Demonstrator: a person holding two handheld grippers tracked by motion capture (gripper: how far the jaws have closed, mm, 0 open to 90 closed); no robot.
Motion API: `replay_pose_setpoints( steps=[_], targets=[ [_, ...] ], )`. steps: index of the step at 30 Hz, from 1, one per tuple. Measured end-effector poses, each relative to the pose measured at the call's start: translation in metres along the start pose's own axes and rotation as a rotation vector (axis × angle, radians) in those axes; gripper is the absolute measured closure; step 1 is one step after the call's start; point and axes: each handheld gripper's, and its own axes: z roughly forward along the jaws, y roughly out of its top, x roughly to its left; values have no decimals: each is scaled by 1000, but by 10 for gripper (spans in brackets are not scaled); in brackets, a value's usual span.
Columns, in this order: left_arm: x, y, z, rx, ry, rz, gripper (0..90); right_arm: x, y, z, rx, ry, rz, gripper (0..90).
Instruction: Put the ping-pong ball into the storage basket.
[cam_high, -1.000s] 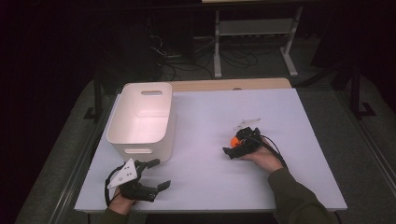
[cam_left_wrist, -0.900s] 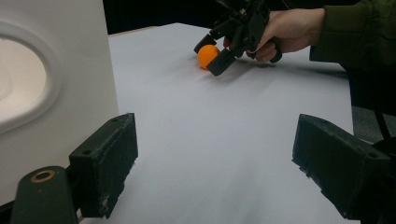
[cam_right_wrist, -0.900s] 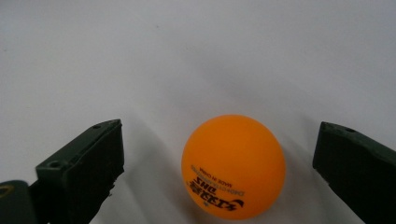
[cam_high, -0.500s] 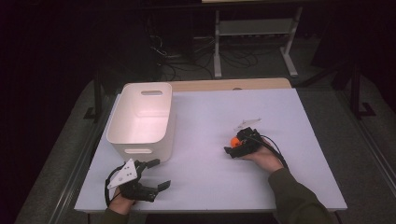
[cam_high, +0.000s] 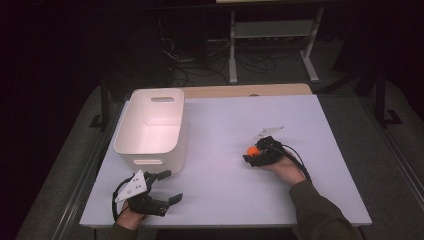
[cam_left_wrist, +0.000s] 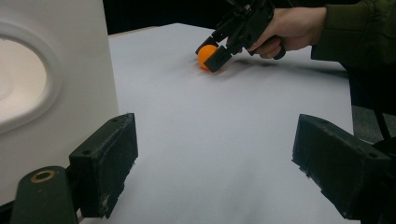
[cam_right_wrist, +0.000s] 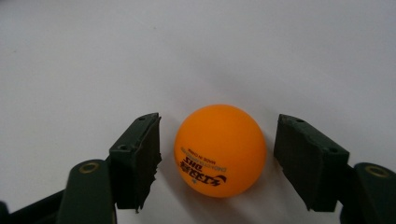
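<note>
Orange ball (cam_right_wrist: 219, 149) on white desk (cam_high: 225, 200) between parted right tongs (cam_right_wrist: 217, 161), gaps both sides; left tongs (cam_left_wrist: 215, 172) wide apart.

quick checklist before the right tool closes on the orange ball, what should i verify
1. Orange ball sits between the right tool jaws: ok.
2. Jaws open, a gap on each side of the ball: ok.
3. Ball rests on the table, not lifted: ok.
4. White bin stands apart from the ball, its opening facing up: ok.
5. Left tool open and well away from the ball, near the bin: ok.
6. Ball centred along the jaw pads' depth: cannot tell.
</note>
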Motion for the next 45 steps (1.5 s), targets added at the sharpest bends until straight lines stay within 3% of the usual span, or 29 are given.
replay_pose_setpoints(
  steps=[23,45],
  targets=[
    [0,0,0,1,0,0,140,-2,-1,-2,5,16,5,490],
    [0,0,0,1,0,0,140,0,2,-5,-12,36,5,492]
  ],
)
